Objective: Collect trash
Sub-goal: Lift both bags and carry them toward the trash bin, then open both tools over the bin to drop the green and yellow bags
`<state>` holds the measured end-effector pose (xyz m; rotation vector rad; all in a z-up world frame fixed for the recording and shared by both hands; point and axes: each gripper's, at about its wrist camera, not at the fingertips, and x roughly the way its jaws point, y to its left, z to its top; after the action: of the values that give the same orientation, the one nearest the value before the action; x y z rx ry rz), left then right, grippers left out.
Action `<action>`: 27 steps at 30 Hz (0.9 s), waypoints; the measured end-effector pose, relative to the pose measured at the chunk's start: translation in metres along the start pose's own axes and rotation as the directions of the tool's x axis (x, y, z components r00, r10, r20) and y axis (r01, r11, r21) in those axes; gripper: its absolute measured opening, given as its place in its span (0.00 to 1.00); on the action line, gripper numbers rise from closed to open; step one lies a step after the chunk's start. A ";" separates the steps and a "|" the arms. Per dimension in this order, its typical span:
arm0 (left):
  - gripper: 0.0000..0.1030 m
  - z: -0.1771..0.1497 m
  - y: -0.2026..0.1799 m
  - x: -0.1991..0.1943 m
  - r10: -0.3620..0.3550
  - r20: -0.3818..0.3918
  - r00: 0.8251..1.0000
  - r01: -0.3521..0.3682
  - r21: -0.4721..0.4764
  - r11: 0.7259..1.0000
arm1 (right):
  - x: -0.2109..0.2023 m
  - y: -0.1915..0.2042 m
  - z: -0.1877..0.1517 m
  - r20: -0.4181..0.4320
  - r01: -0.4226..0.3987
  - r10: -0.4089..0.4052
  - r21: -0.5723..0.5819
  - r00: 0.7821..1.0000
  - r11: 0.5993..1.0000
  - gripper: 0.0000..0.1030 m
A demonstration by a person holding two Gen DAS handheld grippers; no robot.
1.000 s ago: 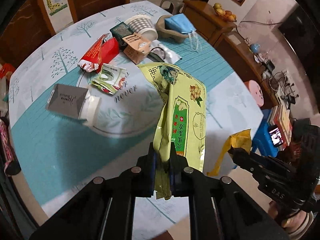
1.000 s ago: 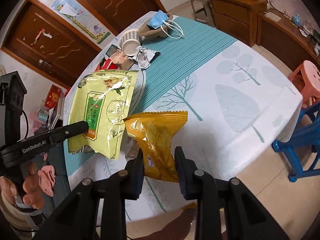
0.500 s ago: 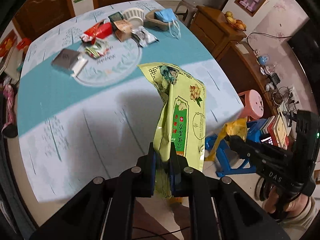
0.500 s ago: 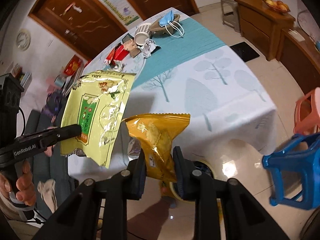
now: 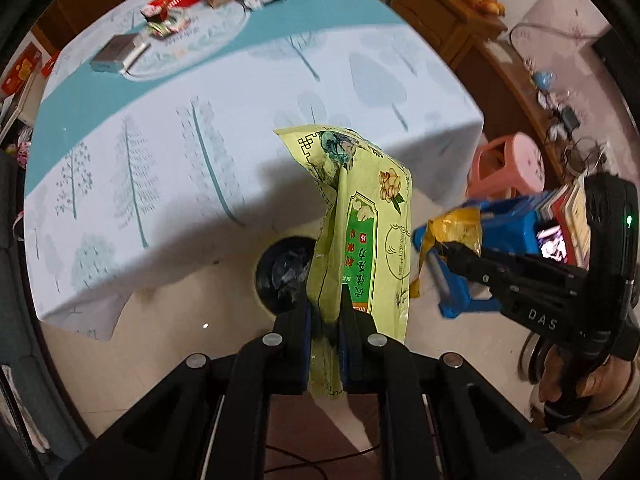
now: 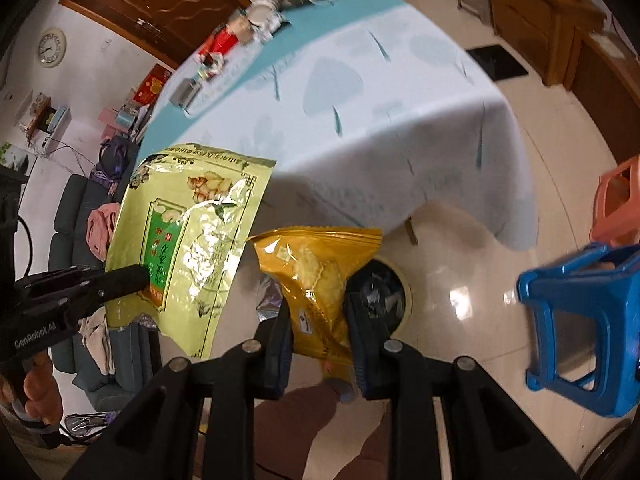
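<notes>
My left gripper (image 5: 325, 312) is shut on a yellow-green foil bag (image 5: 360, 216), held above the floor in front of the table; the bag also shows in the right wrist view (image 6: 188, 232). My right gripper (image 6: 316, 316) is shut on an orange snack packet (image 6: 320, 264), seen in the left wrist view (image 5: 454, 232) at the right. A round bin with a black liner (image 5: 280, 272) stands on the floor just beyond both bags; the right wrist view (image 6: 384, 296) shows it partly hidden behind the orange packet. More trash (image 5: 176, 12) lies at the table's far end.
The table (image 5: 240, 100) with a tree-print cloth is beyond the bin. A blue plastic stool (image 6: 580, 312) and a pink stool (image 5: 512, 164) stand to the right. A wooden cabinet (image 5: 440, 12) is behind them. A dark sofa (image 6: 76, 216) is at the left.
Both grippers have pulled back from over the table and dropped lower, still holding their bags. The bin on the floor has come into view under them.
</notes>
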<state>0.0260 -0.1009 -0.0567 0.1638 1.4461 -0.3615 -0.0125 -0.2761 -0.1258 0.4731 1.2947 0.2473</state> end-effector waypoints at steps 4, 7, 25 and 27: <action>0.08 -0.013 -0.002 0.026 0.019 -0.047 0.999 -0.018 0.015 1.000 | 0.018 -0.009 -0.012 -0.038 0.015 -0.014 0.022 0.999 1.000 0.24; 0.08 -0.024 0.001 0.053 0.029 -0.092 0.995 -0.028 0.015 0.999 | 0.037 -0.015 -0.022 -0.071 0.041 -0.038 0.030 0.997 0.999 0.24; 0.09 -0.063 0.041 0.315 0.096 -0.273 0.957 -0.073 0.091 0.993 | 0.250 -0.060 -0.074 -0.114 0.211 -0.198 0.119 0.974 0.970 0.24; 0.09 -0.063 0.042 0.340 0.103 -0.282 0.954 -0.074 0.114 0.991 | 0.273 -0.066 -0.077 -0.115 0.224 -0.210 0.126 0.971 0.966 0.24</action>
<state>0.0090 -0.0899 -0.4043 0.3760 1.7016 -0.3485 -0.0203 -0.2005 -0.4074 0.4352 1.4568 -0.0030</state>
